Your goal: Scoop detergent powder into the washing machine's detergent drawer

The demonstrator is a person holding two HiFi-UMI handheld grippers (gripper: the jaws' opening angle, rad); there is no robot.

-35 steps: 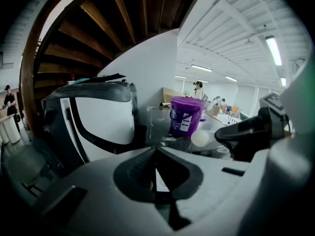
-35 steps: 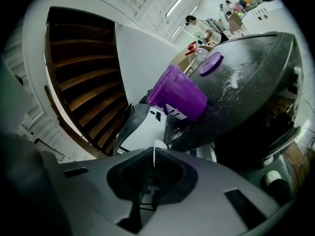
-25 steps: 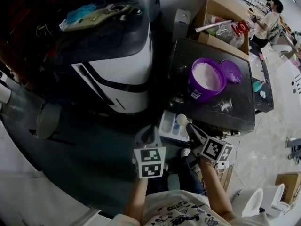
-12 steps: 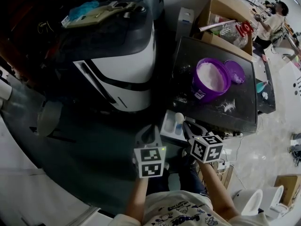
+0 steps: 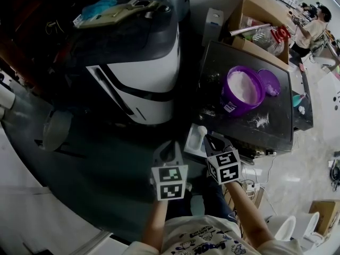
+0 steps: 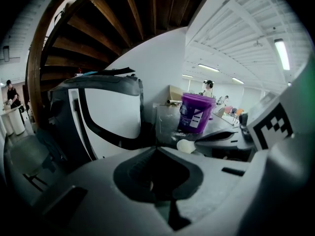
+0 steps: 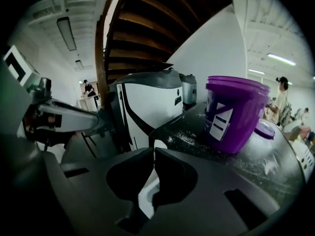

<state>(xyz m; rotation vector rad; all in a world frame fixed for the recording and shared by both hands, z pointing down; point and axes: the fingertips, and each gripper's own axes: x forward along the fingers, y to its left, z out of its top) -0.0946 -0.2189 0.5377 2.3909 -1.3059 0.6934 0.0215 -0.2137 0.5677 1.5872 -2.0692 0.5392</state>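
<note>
Washing machine point(image 5: 139, 81) left; counter point(image 5: 220, 62) right, carrying tub point(image 5: 241, 92), lid point(image 5: 272, 82) beside it; drawer point(image 5: 194, 141) before both; box point(image 5: 256, 7) behind.

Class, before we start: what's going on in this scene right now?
A person holds a gripper in each hand beside a washing machine. The right gripper is shut on a white scoop, held over the pulled-out detergent drawer. The left gripper is shut and empty, hovering nearby. The open purple tub of powder stands on the black table, its lid beside it.

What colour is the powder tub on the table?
The tub is purple; the right gripper view shows it best.
</note>
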